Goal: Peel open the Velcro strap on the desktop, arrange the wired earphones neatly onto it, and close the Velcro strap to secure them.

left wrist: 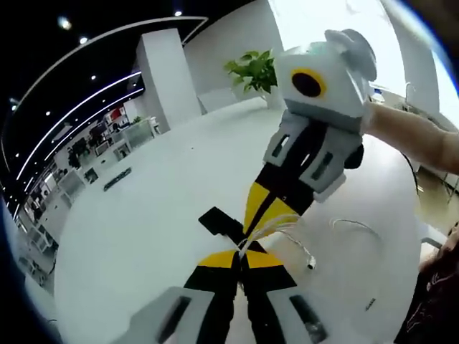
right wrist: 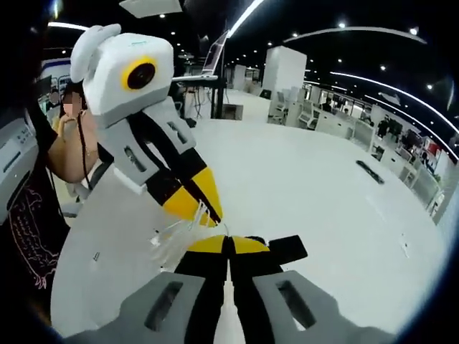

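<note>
In the left gripper view, the left gripper (left wrist: 242,252) rises from the near edge with its yellow-tipped jaws closed together, and the white earphone cable (left wrist: 283,231) runs out from between the tips. The right gripper (left wrist: 252,228) comes down from the far right, held by a person's hand (left wrist: 409,129); its yellow tips meet the left gripper's tips at the same spot, also pressed together on the cable. A loose loop of the earphones (left wrist: 355,226) lies on the white table (left wrist: 158,215) to the right, with the plug end (left wrist: 310,264) just beside the grippers. The black strap (left wrist: 221,222) lies flat on the table just left of the two sets of tips, touching or nearly touching them. A potted plant (left wrist: 252,70) stands at the far edge of the table.

In the right gripper view, the right gripper (right wrist: 228,247) is clenched at the near edge, with the strap (right wrist: 287,249) sticking out to its right. The left gripper (right wrist: 209,208) reaches in from the left, and the bunched white cable (right wrist: 176,236) hangs between and to the left of the tips. A small dark object (right wrist: 369,170) lies well apart on the far right of the table (right wrist: 308,186).
</note>
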A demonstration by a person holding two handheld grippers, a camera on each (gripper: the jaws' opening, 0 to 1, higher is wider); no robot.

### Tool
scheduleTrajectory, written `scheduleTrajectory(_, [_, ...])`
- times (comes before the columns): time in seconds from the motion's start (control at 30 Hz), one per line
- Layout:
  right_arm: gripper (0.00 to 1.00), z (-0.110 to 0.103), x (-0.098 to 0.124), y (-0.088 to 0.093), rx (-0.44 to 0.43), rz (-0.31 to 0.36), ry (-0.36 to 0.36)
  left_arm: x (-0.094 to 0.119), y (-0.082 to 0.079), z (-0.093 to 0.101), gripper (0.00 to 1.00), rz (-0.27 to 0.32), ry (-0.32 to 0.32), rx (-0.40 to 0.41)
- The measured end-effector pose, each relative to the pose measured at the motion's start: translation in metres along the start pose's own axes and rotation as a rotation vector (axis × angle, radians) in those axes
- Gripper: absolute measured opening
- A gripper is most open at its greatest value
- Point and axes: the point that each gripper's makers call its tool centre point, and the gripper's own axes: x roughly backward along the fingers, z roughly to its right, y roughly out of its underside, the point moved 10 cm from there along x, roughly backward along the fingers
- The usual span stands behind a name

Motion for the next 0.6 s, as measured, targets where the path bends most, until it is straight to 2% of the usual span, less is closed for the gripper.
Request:
scheduleTrajectory(0.23, [0.04, 0.023, -0.006, 0.008, -0.016, -0.003, 0.020, -0.016, -0.014, -0.012, 0.06, -0.013, 0.028, -0.007])
scheduleTrajectory(0.37, [0.04, 0.033, -0.013, 0.012, -0.034, 0.004, 0.021, -0.025, -0.015, -0.022, 0.06, -0.027, 0.046, 0.009])
scheduleTrajectory(0.6, [0.04, 0.042, -0.024, 0.018, -0.066, 0.004, 0.020, -0.048, -0.009, -0.035, 0.06, -0.099, 0.079, 0.036])
